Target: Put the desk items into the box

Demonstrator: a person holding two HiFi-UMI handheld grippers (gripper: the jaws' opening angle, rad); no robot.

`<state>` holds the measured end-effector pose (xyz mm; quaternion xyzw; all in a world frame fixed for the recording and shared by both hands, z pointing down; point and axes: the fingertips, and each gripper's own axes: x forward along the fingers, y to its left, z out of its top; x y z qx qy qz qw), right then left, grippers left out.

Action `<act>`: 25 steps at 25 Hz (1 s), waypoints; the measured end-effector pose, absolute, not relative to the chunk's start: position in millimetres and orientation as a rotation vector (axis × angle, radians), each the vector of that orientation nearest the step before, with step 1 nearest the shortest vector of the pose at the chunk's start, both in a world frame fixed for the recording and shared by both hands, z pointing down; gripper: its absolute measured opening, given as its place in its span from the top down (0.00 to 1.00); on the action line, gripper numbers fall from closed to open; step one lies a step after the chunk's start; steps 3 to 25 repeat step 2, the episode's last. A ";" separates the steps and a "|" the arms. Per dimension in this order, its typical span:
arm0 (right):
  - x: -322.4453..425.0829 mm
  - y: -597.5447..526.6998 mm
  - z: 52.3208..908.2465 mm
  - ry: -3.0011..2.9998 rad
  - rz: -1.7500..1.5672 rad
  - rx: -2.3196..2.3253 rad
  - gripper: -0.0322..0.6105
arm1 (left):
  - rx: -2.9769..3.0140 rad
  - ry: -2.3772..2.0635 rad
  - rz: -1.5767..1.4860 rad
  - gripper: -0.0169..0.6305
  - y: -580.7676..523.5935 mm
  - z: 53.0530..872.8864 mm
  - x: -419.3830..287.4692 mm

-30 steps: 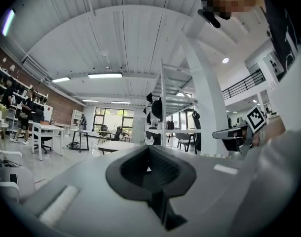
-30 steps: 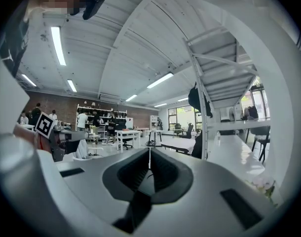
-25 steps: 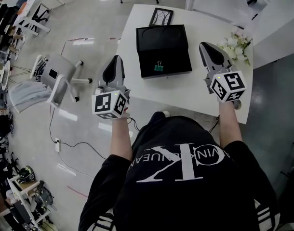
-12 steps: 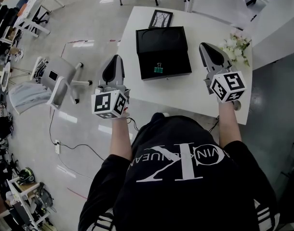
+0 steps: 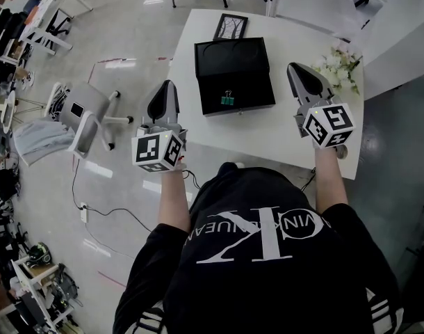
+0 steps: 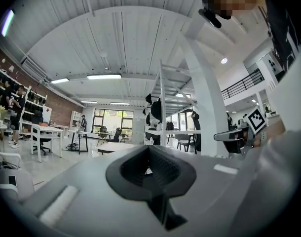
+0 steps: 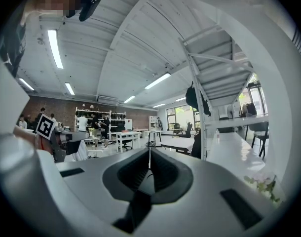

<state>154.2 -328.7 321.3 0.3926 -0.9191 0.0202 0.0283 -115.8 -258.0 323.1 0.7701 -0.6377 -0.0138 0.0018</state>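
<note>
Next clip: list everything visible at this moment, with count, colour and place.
table: one, white, in front of the person
box: one, black, middle of the table
binder clip: one, green, at the box's near end
picture frame: one, black, far table edge, behind the box
flowers: one bunch, white and green, table's right side
office chair: one, pale grey, on the floor left of the table
left gripper: one, grey, fingers shut and empty, by the table's left edge
right gripper: one, grey, fingers shut and empty, over the table's right part
</note>
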 end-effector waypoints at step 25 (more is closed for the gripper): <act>155.9 -329.4 323.1 -2.837 0.067 1.210 0.92 | 2.415 -2.002 -0.042 0.96 -258.8 324.1 -114.2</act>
